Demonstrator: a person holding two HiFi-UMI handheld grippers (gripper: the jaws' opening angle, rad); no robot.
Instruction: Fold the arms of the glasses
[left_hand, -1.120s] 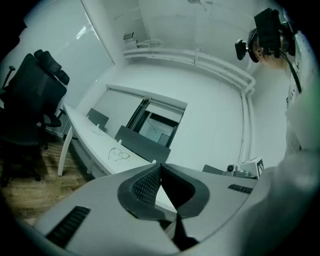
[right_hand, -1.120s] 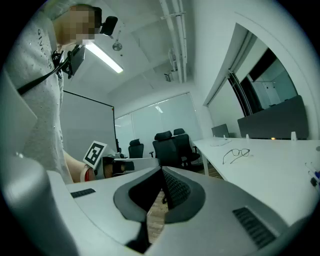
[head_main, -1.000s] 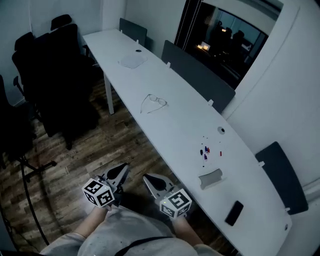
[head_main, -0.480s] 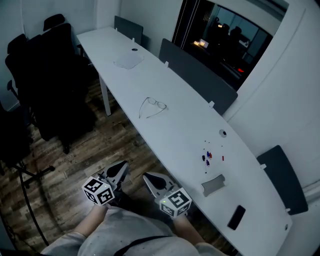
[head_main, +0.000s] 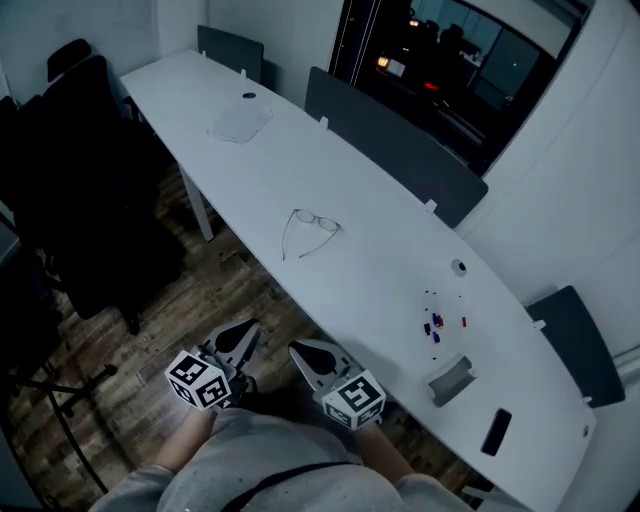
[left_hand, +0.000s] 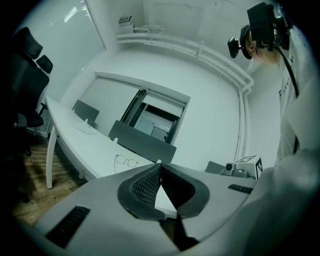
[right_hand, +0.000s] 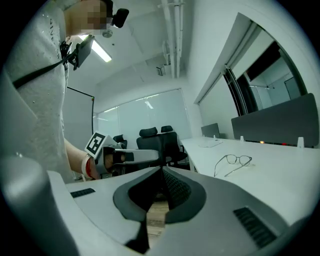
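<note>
Head view: my left hand-held gripper (head_main: 240, 338) is closed and empty over the brown wood-plank floor (head_main: 150, 320). My right hand-held gripper (head_main: 305, 353), just beside it, is closed and empty too. The thin wire-framed glasses (head_main: 312, 227) lie arms unfolded on the long white surface (head_main: 400, 290), well apart from both.

Right hand-held gripper (right_hand: 162, 170): jaws together, nothing between them. Glasses (right_hand: 234, 162) lie on the white counter (right_hand: 285, 175) with both arms unfolded. Left of the glasses stand black office chairs (right_hand: 159, 140). Further left of the glasses is the left hand-held gripper (right_hand: 152, 156), off the counter.
</note>
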